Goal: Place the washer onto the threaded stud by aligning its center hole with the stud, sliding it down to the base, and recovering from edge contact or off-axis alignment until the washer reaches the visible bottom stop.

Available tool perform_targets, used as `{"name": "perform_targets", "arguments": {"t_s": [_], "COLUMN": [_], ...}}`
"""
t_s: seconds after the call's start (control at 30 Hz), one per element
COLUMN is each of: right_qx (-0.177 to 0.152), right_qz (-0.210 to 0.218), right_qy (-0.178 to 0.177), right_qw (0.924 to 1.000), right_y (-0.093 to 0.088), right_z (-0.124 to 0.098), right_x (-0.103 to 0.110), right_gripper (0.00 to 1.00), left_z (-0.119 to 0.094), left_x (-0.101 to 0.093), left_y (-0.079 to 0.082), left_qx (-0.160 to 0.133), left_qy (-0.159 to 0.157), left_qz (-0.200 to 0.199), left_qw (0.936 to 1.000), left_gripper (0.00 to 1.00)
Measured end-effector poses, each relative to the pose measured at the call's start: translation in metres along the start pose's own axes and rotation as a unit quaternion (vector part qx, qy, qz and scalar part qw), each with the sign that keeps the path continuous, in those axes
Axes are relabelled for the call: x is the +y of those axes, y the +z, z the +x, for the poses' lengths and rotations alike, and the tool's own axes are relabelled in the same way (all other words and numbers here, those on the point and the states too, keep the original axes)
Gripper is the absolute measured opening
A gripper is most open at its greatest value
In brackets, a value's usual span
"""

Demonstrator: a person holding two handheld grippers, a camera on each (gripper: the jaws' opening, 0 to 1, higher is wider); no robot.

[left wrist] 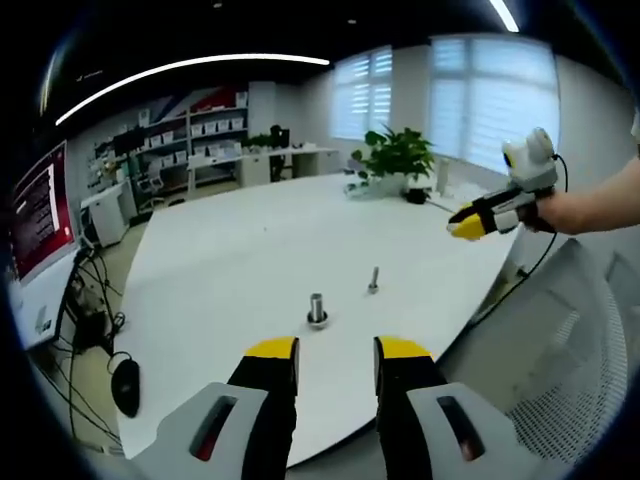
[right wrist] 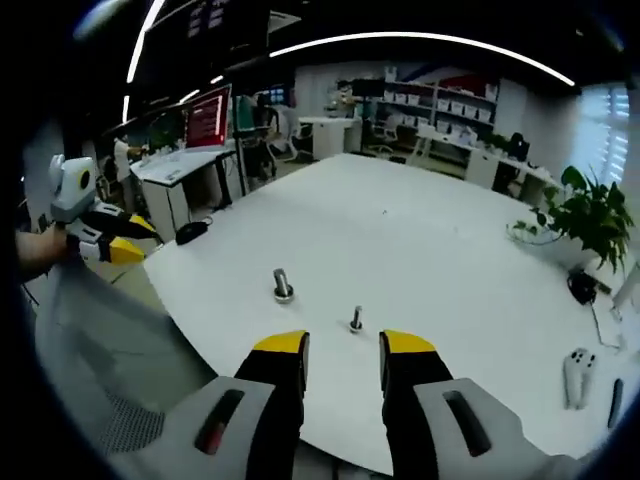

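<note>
We are holding both grippers above the near edge of the white table (left wrist: 250,250), the left gripper (left wrist: 335,352) and the right gripper (right wrist: 343,347) each with jaws spread and gripping nothing, while the two small metal pieces are sitting low in the middle of each frame. We are judging that the thicker stud (left wrist: 317,309) and the thinner bolt (left wrist: 373,280) could get confused or knocked over on approach. We are not making out any washer: too small to tell.
</note>
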State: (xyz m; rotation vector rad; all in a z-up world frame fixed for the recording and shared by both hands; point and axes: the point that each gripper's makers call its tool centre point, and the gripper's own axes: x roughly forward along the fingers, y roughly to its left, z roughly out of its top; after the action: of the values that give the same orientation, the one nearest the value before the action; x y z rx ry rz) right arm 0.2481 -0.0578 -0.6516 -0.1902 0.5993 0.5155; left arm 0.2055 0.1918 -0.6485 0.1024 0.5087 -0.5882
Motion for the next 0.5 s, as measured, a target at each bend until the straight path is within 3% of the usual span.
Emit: {"name": "perform_targets", "arguments": {"t_s": [0.2,0.27,0.5], "right_qx": [-0.007,-0.011,-0.019], "right_qz": [0.023,-0.015,-0.005], "right_qy": [0.019,0.027,0.043], "right_qw": [0.9995,0.9995,0.9989], "right_y": [-0.005,-0.001,-0.014], "right_z": [-0.01,-0.013,-0.021], "right_x": [0.011,0.016,0.024], "right_gripper": [0.33,0.33,0.35], "left_z": [-0.002,-0.002,-0.003], "left_x": [0.003,0.004,0.009], "left_y": [0.005,0.005,0.007], "left_qx": [-0.012,-0.01,-0.015], "left_qy": [0.009,0.012,0.026], "left_qz": [-0.001,-0.002,0.001], "left_qw": [0.9999,0.9999,0.9995], "left_gripper": [0.28,0.28,0.28]}}
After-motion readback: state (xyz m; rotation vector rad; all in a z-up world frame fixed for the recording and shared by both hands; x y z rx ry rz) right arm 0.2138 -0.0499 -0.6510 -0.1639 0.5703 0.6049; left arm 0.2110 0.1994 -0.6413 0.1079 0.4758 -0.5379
